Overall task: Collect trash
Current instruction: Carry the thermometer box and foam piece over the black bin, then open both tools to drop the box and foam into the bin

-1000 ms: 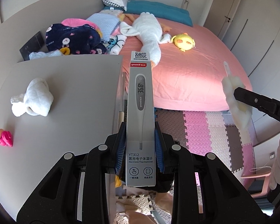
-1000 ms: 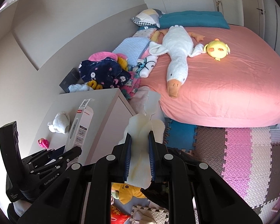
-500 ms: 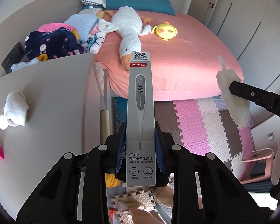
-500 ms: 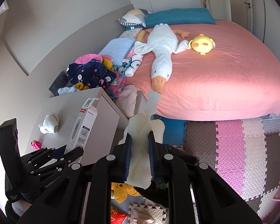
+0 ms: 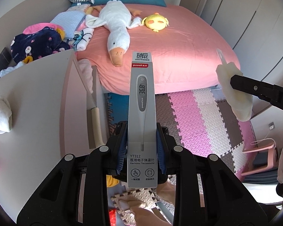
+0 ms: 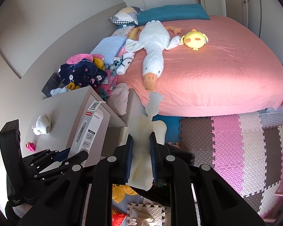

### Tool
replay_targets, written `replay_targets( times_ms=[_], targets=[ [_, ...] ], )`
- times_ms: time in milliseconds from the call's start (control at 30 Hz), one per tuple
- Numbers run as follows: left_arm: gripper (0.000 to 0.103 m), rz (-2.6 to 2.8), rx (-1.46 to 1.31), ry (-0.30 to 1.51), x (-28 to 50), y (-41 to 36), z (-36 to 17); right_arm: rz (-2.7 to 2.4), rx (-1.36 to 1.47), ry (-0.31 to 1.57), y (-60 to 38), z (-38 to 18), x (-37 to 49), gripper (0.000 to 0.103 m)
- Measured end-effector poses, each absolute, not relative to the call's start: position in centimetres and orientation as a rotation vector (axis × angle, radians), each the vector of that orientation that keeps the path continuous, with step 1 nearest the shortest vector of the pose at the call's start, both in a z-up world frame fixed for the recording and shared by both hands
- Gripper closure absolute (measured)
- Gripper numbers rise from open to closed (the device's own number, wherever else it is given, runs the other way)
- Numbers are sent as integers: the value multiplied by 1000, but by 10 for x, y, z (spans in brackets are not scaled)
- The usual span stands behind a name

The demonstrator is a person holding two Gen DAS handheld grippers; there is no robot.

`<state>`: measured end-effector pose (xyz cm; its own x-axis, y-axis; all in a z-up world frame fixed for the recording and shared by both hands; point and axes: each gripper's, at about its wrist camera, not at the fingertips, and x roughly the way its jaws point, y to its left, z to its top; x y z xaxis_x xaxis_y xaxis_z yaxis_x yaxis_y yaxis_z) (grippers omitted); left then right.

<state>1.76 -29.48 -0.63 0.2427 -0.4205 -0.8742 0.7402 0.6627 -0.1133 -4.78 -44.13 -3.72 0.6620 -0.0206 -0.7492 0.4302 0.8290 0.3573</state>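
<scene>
Left claw [image 5: 142,146] grips the thermometer box [image 5: 142,113] upright; right claw [image 6: 141,157], at three o'clock, clamps a cream pad [image 6: 141,150].

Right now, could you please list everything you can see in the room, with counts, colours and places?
Thermometer box: 1, grey, held upright in the left tongs.
Pad: 1, cream, crumpled, held in the right tongs.
Bed: 1, pink sheet, ahead.
Goose toy: 1, white, orange beak, lying on the bed.
Chick toy: 1, yellow, on the bed beside the goose.
Pillows: 2, teal and patterned, at the bed's head.
Clothes pile: 1, navy, pink, blue, between wall and bed.
Cabinet: 1, beige, left of the bed.
Tissue wad: 1, white, on the cabinet.
Small toy: 1, pink, on the cabinet.
Floor mats: many, pink, white, grey.
Left tongs: shut on the box.
Right tongs: shut on the pad.
</scene>
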Motion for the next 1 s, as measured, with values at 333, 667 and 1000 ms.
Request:
replay_targets(
  times_ms=[333,667,1000],
  targets=[
    [17,-777,390,981,15,-294,5,-322,541,817,-448,-35,-47,38],
    [17,-762,397,983,19,-292,6,-317,549,806,-453,-33,-45,38],
    [17,-734,387,982,24,-279,8,-280,516,809,-440,-32,-33,38]
  ],
)
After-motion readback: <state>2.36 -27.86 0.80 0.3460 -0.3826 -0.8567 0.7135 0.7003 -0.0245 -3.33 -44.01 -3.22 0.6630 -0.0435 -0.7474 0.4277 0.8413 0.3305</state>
